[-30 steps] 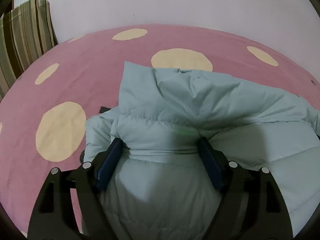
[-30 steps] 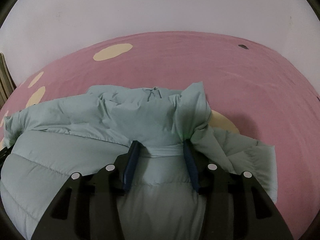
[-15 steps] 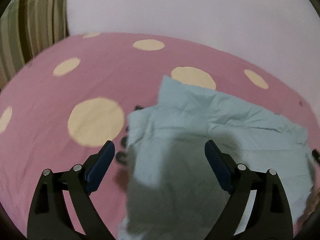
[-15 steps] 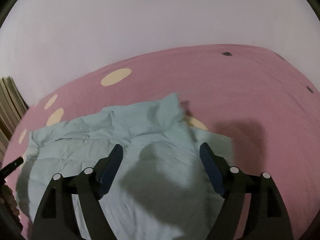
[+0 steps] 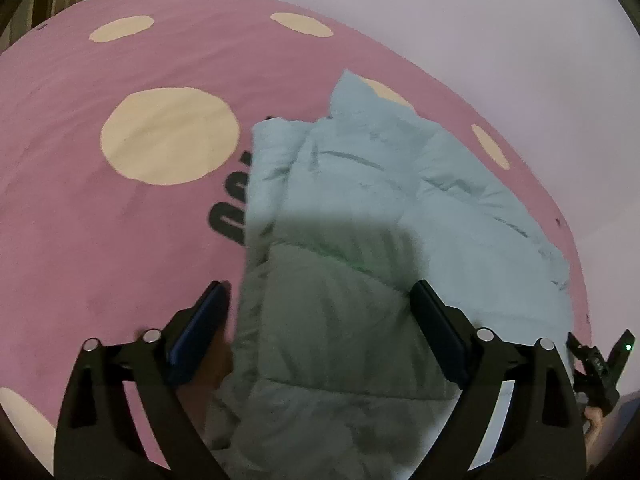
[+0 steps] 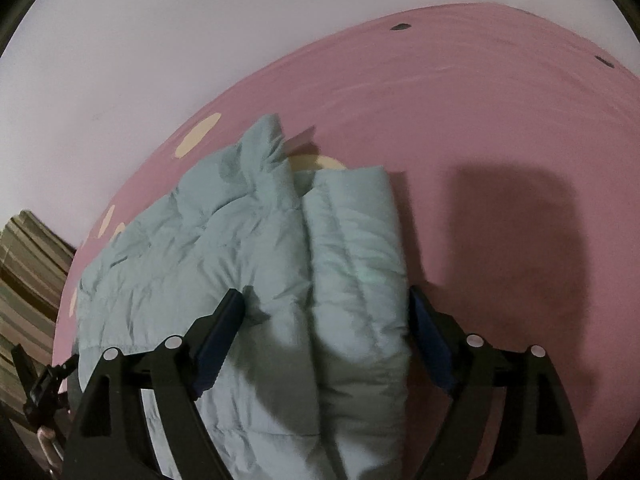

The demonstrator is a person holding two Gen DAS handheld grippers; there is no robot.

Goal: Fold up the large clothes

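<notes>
On the pink bedspread (image 5: 100, 232), the pale blue puffer jacket (image 5: 392, 200) is lying folded in a thick bundle, and I am taking it as my landmark. My left gripper (image 5: 318, 312) is hovering spread wide over the jacket's near left edge, gripping nothing; its left finger is hanging over bare bedspread just beside the jacket, its right finger over the quilting. My right gripper (image 6: 326, 322) is also hanging released above the jacket (image 6: 240, 248), straddling the rolled fold along its right side. Left of the jacket, a large cream dot (image 5: 170, 136) is showing on the bedspread, and black printed letters (image 5: 228, 216) are peeking out from under the jacket's left edge. Beyond the jacket a pale wall (image 6: 140, 60) is rising. Far left of it, a striped cushion (image 6: 28, 276) is sitting at the bed's edge. Nothing is lying on top of the jacket except the grippers' shadows.
</notes>
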